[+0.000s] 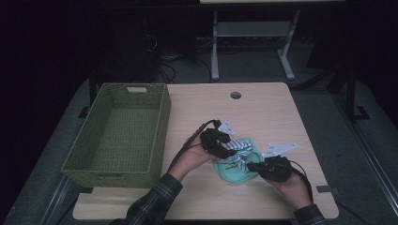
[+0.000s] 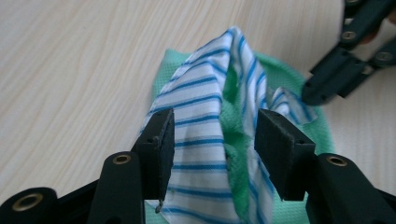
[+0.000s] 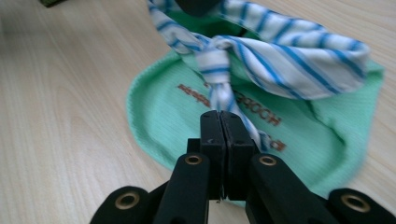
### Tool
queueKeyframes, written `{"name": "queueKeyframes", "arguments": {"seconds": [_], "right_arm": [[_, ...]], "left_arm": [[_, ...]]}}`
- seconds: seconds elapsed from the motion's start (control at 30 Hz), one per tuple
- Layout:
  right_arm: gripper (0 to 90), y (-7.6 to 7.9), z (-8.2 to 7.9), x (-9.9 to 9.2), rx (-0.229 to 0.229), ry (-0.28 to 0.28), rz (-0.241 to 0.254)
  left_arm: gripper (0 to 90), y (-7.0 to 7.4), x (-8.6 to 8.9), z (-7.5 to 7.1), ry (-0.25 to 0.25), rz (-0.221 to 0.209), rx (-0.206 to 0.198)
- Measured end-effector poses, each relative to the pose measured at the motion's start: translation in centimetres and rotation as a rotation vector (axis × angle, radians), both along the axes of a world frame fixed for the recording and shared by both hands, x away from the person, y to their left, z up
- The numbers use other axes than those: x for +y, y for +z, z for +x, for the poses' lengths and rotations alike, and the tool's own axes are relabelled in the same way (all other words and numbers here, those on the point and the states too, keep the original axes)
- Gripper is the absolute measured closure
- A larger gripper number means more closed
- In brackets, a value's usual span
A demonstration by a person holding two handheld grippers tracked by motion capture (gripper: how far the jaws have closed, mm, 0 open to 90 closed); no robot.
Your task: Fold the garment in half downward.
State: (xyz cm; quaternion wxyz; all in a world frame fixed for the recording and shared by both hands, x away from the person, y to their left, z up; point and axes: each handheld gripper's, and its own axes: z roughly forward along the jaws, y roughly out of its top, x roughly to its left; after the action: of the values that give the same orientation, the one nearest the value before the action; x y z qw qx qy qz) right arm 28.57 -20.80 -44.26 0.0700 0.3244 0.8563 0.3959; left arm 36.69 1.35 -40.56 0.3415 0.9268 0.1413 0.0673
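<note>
A mint-green cloth (image 1: 233,172) with white, blue-striped fabric (image 1: 241,149) sewn to it lies on the table's front middle. My left gripper (image 1: 230,151) reaches it from the left. Its jaws stand apart around a raised fold of the striped fabric (image 2: 201,98), and the pads (image 2: 163,140) do not squeeze it. Green cloth (image 2: 280,74) shows behind the fold. My right gripper (image 1: 251,166) comes from the right and is shut on a narrow striped strip (image 3: 217,70) that runs from a knot down into its jaws (image 3: 219,123). The green cloth (image 3: 163,112) with brown lettering lies beneath. My right gripper (image 2: 310,93) pinches the strip's end.
A green woven basket (image 1: 162,126) stands empty on the table's left side, close to my left forearm. The wooden table (image 1: 267,117) has a round cable hole (image 1: 235,95) near its far edge. Desk legs and cables stand on the floor beyond.
</note>
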Motion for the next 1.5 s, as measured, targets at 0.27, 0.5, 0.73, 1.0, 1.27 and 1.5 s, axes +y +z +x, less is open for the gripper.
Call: {"name": "queueKeyframes", "arguments": {"seconds": [0.27,0.5,0.73,1.0,1.27,1.5], "right_arm": [[88.9,-0.3,0.2,1.2,0.001,0.031,-0.003],[89.8,-0.6,1.4,1.9,0.006,0.02,-0.013],[90.0,-0.6,2.9,2.4,-0.013,-0.026,-0.009],[89.9,-1.6,2.5,1.6,0.005,-0.054,-0.033],[89.8,-1.9,0.9,-1.4,0.02,-0.097,-0.037],[88.5,-1.3,0.2,-3.8,-0.002,-0.163,-0.043]], "left_arm": [[85.8,-0.9,-0.5,0.6,0.003,0.006,0.032],[88.9,0.7,-0.1,0.5,-0.031,-0.042,0.031],[89.0,2.3,-0.3,-0.4,-0.056,-0.118,0.036],[88.9,1.4,-1.2,-1.7,-0.091,-0.113,0.064],[88.8,-0.8,-2.4,-2.5,-0.125,-0.064,0.093],[88.2,-3.3,-3.5,-2.7,-0.129,0.002,0.104]]}}
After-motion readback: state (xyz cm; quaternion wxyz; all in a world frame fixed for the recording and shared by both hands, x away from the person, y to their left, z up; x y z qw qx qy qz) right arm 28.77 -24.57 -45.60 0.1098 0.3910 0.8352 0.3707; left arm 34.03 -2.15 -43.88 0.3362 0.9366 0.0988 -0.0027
